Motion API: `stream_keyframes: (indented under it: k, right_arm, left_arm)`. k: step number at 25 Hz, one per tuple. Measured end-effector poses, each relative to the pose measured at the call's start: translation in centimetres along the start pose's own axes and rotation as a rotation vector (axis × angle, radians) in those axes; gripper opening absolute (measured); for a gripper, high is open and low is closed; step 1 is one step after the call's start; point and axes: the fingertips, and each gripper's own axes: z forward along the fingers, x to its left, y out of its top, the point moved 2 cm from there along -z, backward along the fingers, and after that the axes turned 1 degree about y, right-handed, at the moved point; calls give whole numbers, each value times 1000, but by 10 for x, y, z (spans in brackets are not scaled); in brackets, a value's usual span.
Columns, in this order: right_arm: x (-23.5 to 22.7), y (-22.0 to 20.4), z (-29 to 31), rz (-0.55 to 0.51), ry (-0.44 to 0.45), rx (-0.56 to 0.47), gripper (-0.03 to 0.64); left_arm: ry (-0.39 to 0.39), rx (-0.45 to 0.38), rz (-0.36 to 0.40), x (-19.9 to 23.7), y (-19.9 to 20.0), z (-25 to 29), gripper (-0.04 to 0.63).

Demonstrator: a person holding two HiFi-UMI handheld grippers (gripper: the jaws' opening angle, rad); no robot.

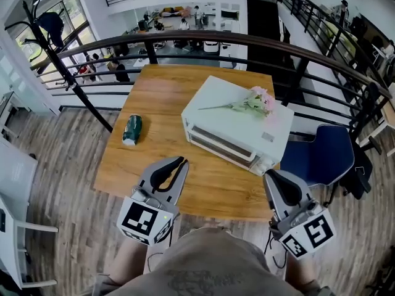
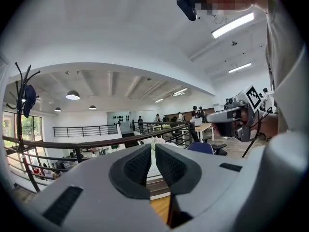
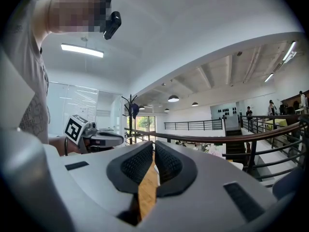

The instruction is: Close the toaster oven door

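At one o'clock on the tabletop [image 1: 166, 103] sits the oven [image 1: 237, 125], its front facing seven o'clock. I cannot tell whether its door [image 1: 219, 142] is fully up. The left claw [image 1: 182, 161] and right claw [image 1: 270, 176] hang at the near edge, both all but closed and empty. This looks like the approach; next, a claw must reach the door and press it flush.

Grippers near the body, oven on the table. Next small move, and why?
The right gripper and left gripper are shut, empty, clear of the toaster oven; I can't tell whether its door is fully closed. So probably ease the right one toward the door.
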Motion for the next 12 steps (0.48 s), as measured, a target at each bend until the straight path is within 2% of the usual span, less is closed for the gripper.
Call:
stream_keyframes:
  k: [12]
  right_arm:
    - [8,-3,-7,-14,-22,28,40]
  left_arm:
    - [-33,-2,-11,-6,-1,-7,42]
